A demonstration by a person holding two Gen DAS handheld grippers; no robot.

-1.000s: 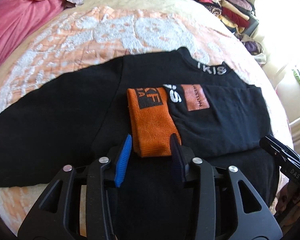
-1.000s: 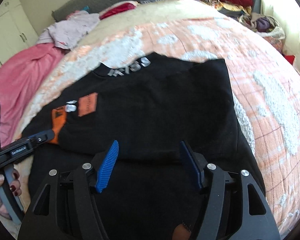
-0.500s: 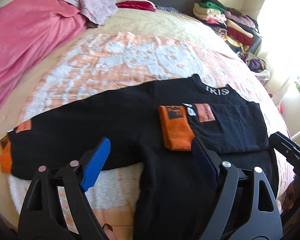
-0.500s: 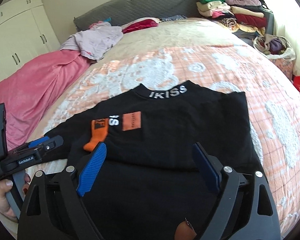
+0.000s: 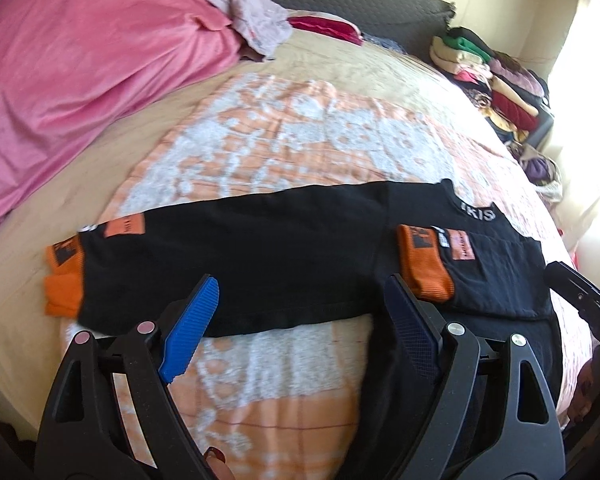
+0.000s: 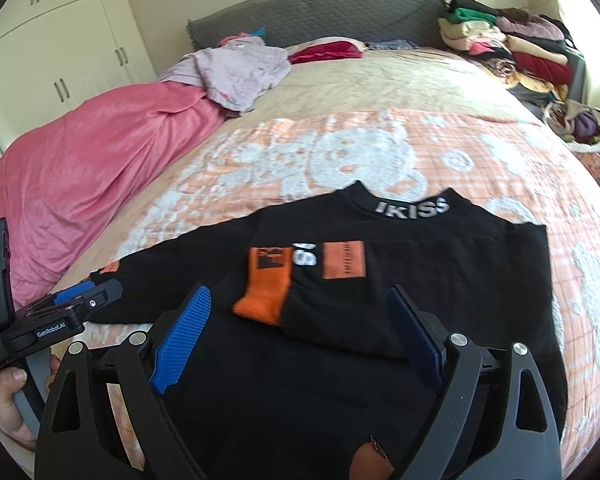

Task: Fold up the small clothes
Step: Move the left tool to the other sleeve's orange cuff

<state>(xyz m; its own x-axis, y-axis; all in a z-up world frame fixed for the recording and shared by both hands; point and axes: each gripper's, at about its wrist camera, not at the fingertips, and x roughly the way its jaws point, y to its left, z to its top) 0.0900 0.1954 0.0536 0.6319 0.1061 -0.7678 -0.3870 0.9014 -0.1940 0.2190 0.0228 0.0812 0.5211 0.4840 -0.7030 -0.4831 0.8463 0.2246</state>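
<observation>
Both grippers, left [image 5: 300, 328] and right [image 6: 300, 340], have just opened wide (nothing inside) and pulled back; one sleeve [image 6: 324, 280] of the black top [image 6: 440, 272] lies folded, the other not yet.

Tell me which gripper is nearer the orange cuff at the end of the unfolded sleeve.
Left. The left gripper hangs open above that sleeve, the orange cuff off to its left. The right gripper is open over the folded side of the black top, farther away.
</observation>
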